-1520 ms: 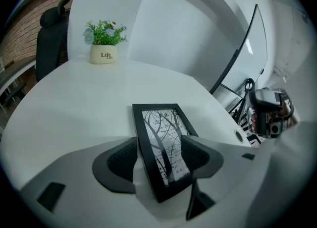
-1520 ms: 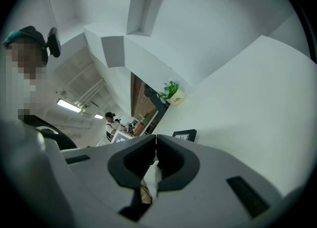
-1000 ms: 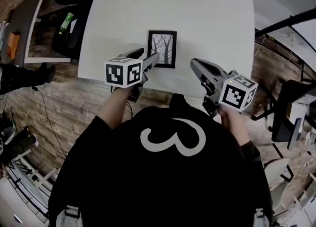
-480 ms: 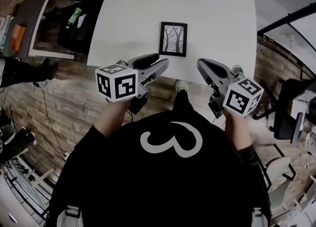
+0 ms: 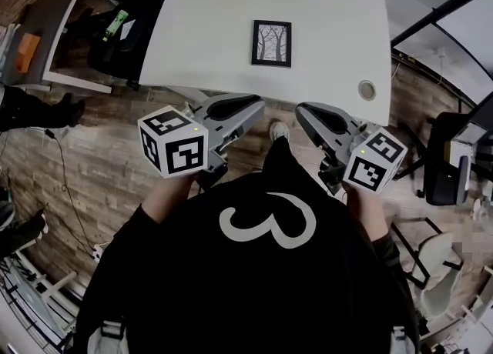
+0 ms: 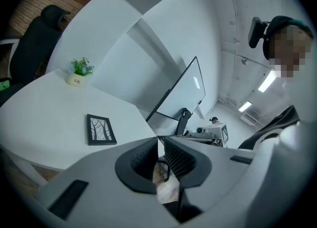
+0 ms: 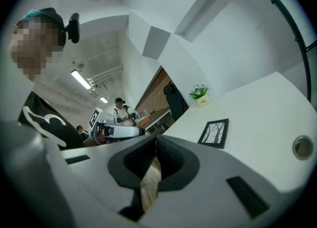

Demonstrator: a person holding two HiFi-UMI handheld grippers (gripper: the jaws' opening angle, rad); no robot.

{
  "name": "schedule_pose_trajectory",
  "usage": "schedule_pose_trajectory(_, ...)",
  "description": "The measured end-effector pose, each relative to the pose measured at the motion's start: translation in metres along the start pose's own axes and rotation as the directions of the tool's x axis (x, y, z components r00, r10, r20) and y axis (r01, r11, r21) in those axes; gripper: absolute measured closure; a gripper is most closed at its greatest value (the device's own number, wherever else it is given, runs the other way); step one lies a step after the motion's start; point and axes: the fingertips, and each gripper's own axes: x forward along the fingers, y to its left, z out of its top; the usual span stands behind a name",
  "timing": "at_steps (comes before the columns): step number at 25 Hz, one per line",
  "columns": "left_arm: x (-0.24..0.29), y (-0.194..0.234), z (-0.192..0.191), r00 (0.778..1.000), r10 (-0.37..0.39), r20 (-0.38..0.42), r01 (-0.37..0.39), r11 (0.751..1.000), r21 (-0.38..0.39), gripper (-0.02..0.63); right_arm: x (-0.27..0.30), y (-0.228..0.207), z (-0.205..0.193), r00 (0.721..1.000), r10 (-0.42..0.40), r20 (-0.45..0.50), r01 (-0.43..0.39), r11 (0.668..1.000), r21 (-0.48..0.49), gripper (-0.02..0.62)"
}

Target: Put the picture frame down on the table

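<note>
Picture frame, black, rectangular, tree print behind glass (image 5: 271,43), flat on the white surface (image 5: 208,29).
Lay alone toward the middle of that surface, well apart from both tongs. Hung past the near edge, over brick-patterned floor (image 5: 100,160): left tongs (image 5: 256,108) and right tongs (image 5: 303,111), each pair pressed together on nothing.

Three views, one worktop (image 5: 331,14).
Head camera looks steeply down; both gripper cameras face across it from off its edge. All share the picture frame (image 5: 271,43).
</note>
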Motion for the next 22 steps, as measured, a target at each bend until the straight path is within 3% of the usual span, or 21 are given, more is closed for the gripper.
schedule_pose_trajectory(10, -0.014, -0.042, -0.025, 0.999, -0.05, 0.004, 0.05, 0.998, 0.047, 0.575, -0.02, 0.038, -0.03, 1.0, -0.015, -0.019, 0.014, 1.0, -0.02, 0.572)
schedule_pose_trajectory(22, -0.019, -0.046, -0.048, 0.999, -0.038, -0.015, 0.039, 0.997, 0.071, 0.584, -0.029, 0.048, -0.051, 0.999, -0.03, -0.018, 0.03, 1.0, 0.002, 0.572)
